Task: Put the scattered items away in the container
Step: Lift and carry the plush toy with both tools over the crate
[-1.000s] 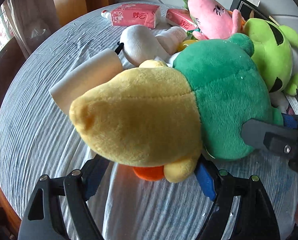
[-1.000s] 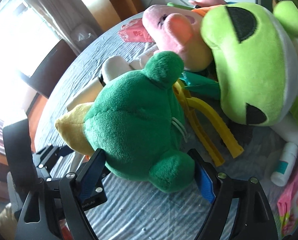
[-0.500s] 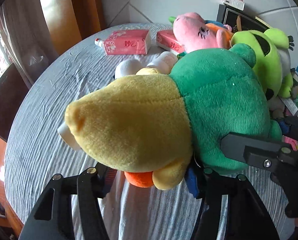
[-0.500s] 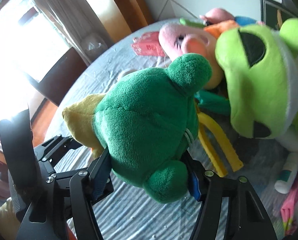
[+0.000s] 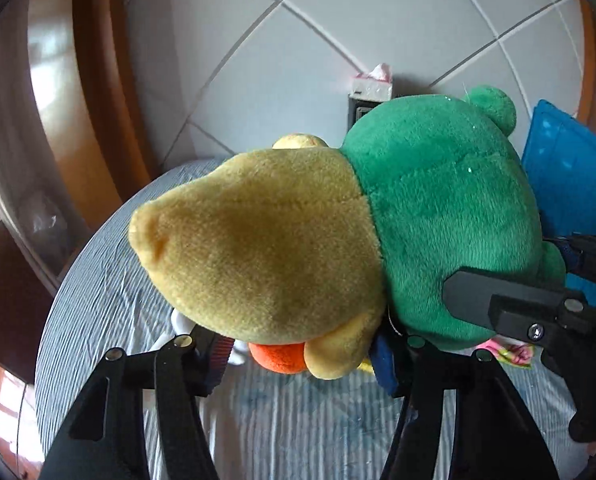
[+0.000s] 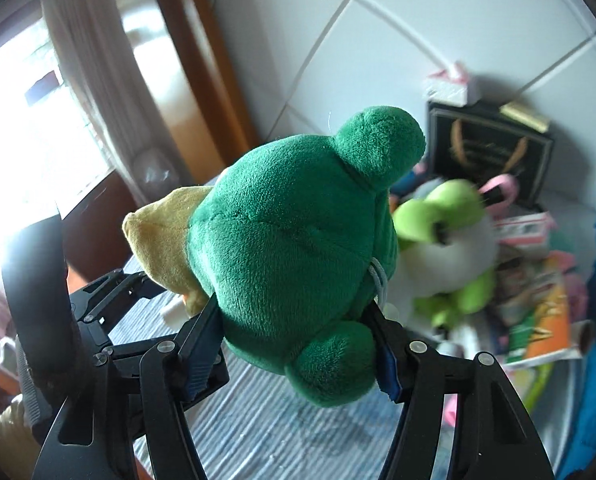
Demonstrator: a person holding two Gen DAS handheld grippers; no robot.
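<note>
Both claws hold one soft toy (image 5: 338,240) up in the air above the table (image 5: 97,280). The toy is yellow at one end and green at the other, with an orange bit underneath.

The left claw (image 5: 298,354) is closed on the yellow end, and its two fingers press into the toy from both sides. The right claw (image 6: 298,344) is closed on the green end in the same way. In the left view the right claw (image 5: 538,312) reaches in from the side and touches the green part.

The toy fills the middle of both views and hides much of the table behind it. A bit of something white (image 5: 181,322) peeks out under the yellow end.

Behind the toy, in the right view, sits a light green plush (image 6: 450,240), blurry, with a white tummy. Near it lie a colourful packet (image 6: 546,304) and a black box (image 6: 490,156) by the tiled wall (image 6: 418,20). A small white and pink box (image 6: 450,84) rests on top of the black box. A blue bin (image 5: 574,168) stands at the far right, just beside the green end of the toy.
</note>
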